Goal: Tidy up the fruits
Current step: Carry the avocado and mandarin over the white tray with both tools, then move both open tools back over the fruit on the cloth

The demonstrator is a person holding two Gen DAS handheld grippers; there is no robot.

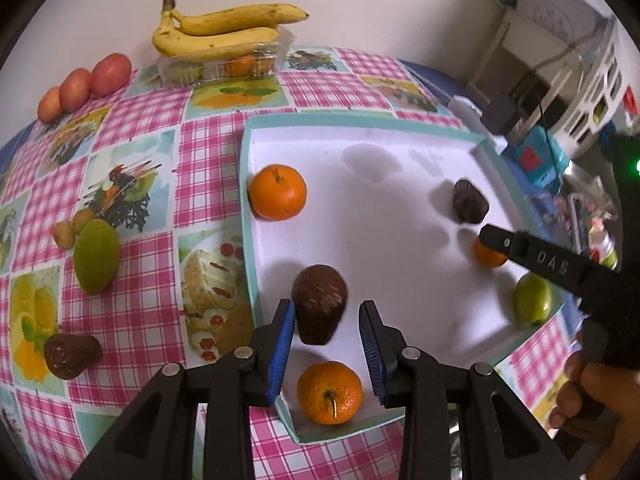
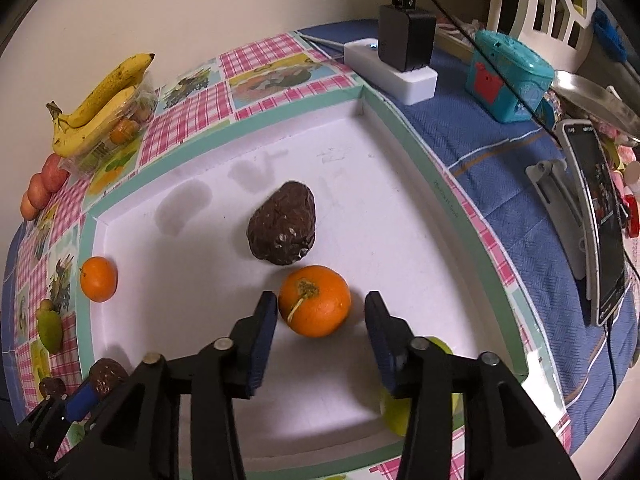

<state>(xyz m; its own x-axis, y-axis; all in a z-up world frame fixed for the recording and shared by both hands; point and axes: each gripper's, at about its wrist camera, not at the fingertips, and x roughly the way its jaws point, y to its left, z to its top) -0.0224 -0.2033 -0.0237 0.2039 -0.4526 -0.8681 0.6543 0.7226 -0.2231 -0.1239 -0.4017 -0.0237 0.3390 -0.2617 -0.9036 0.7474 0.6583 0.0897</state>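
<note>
- Your left gripper (image 1: 327, 314) hangs over the white tray (image 1: 400, 208), jaws apart around a dark brown fruit (image 1: 319, 307), pads not pressing it.
- An orange (image 1: 329, 392) lies just below, another orange (image 1: 277, 192) by the tray's left wall.
- Your right gripper (image 1: 496, 240) reaches in from the right.
- Bananas (image 1: 216, 30) top a clear box at the back.

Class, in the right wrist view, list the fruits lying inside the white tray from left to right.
Small orange → brown fruit → big orange → green fruit, partly hidden behind the claw.
</note>
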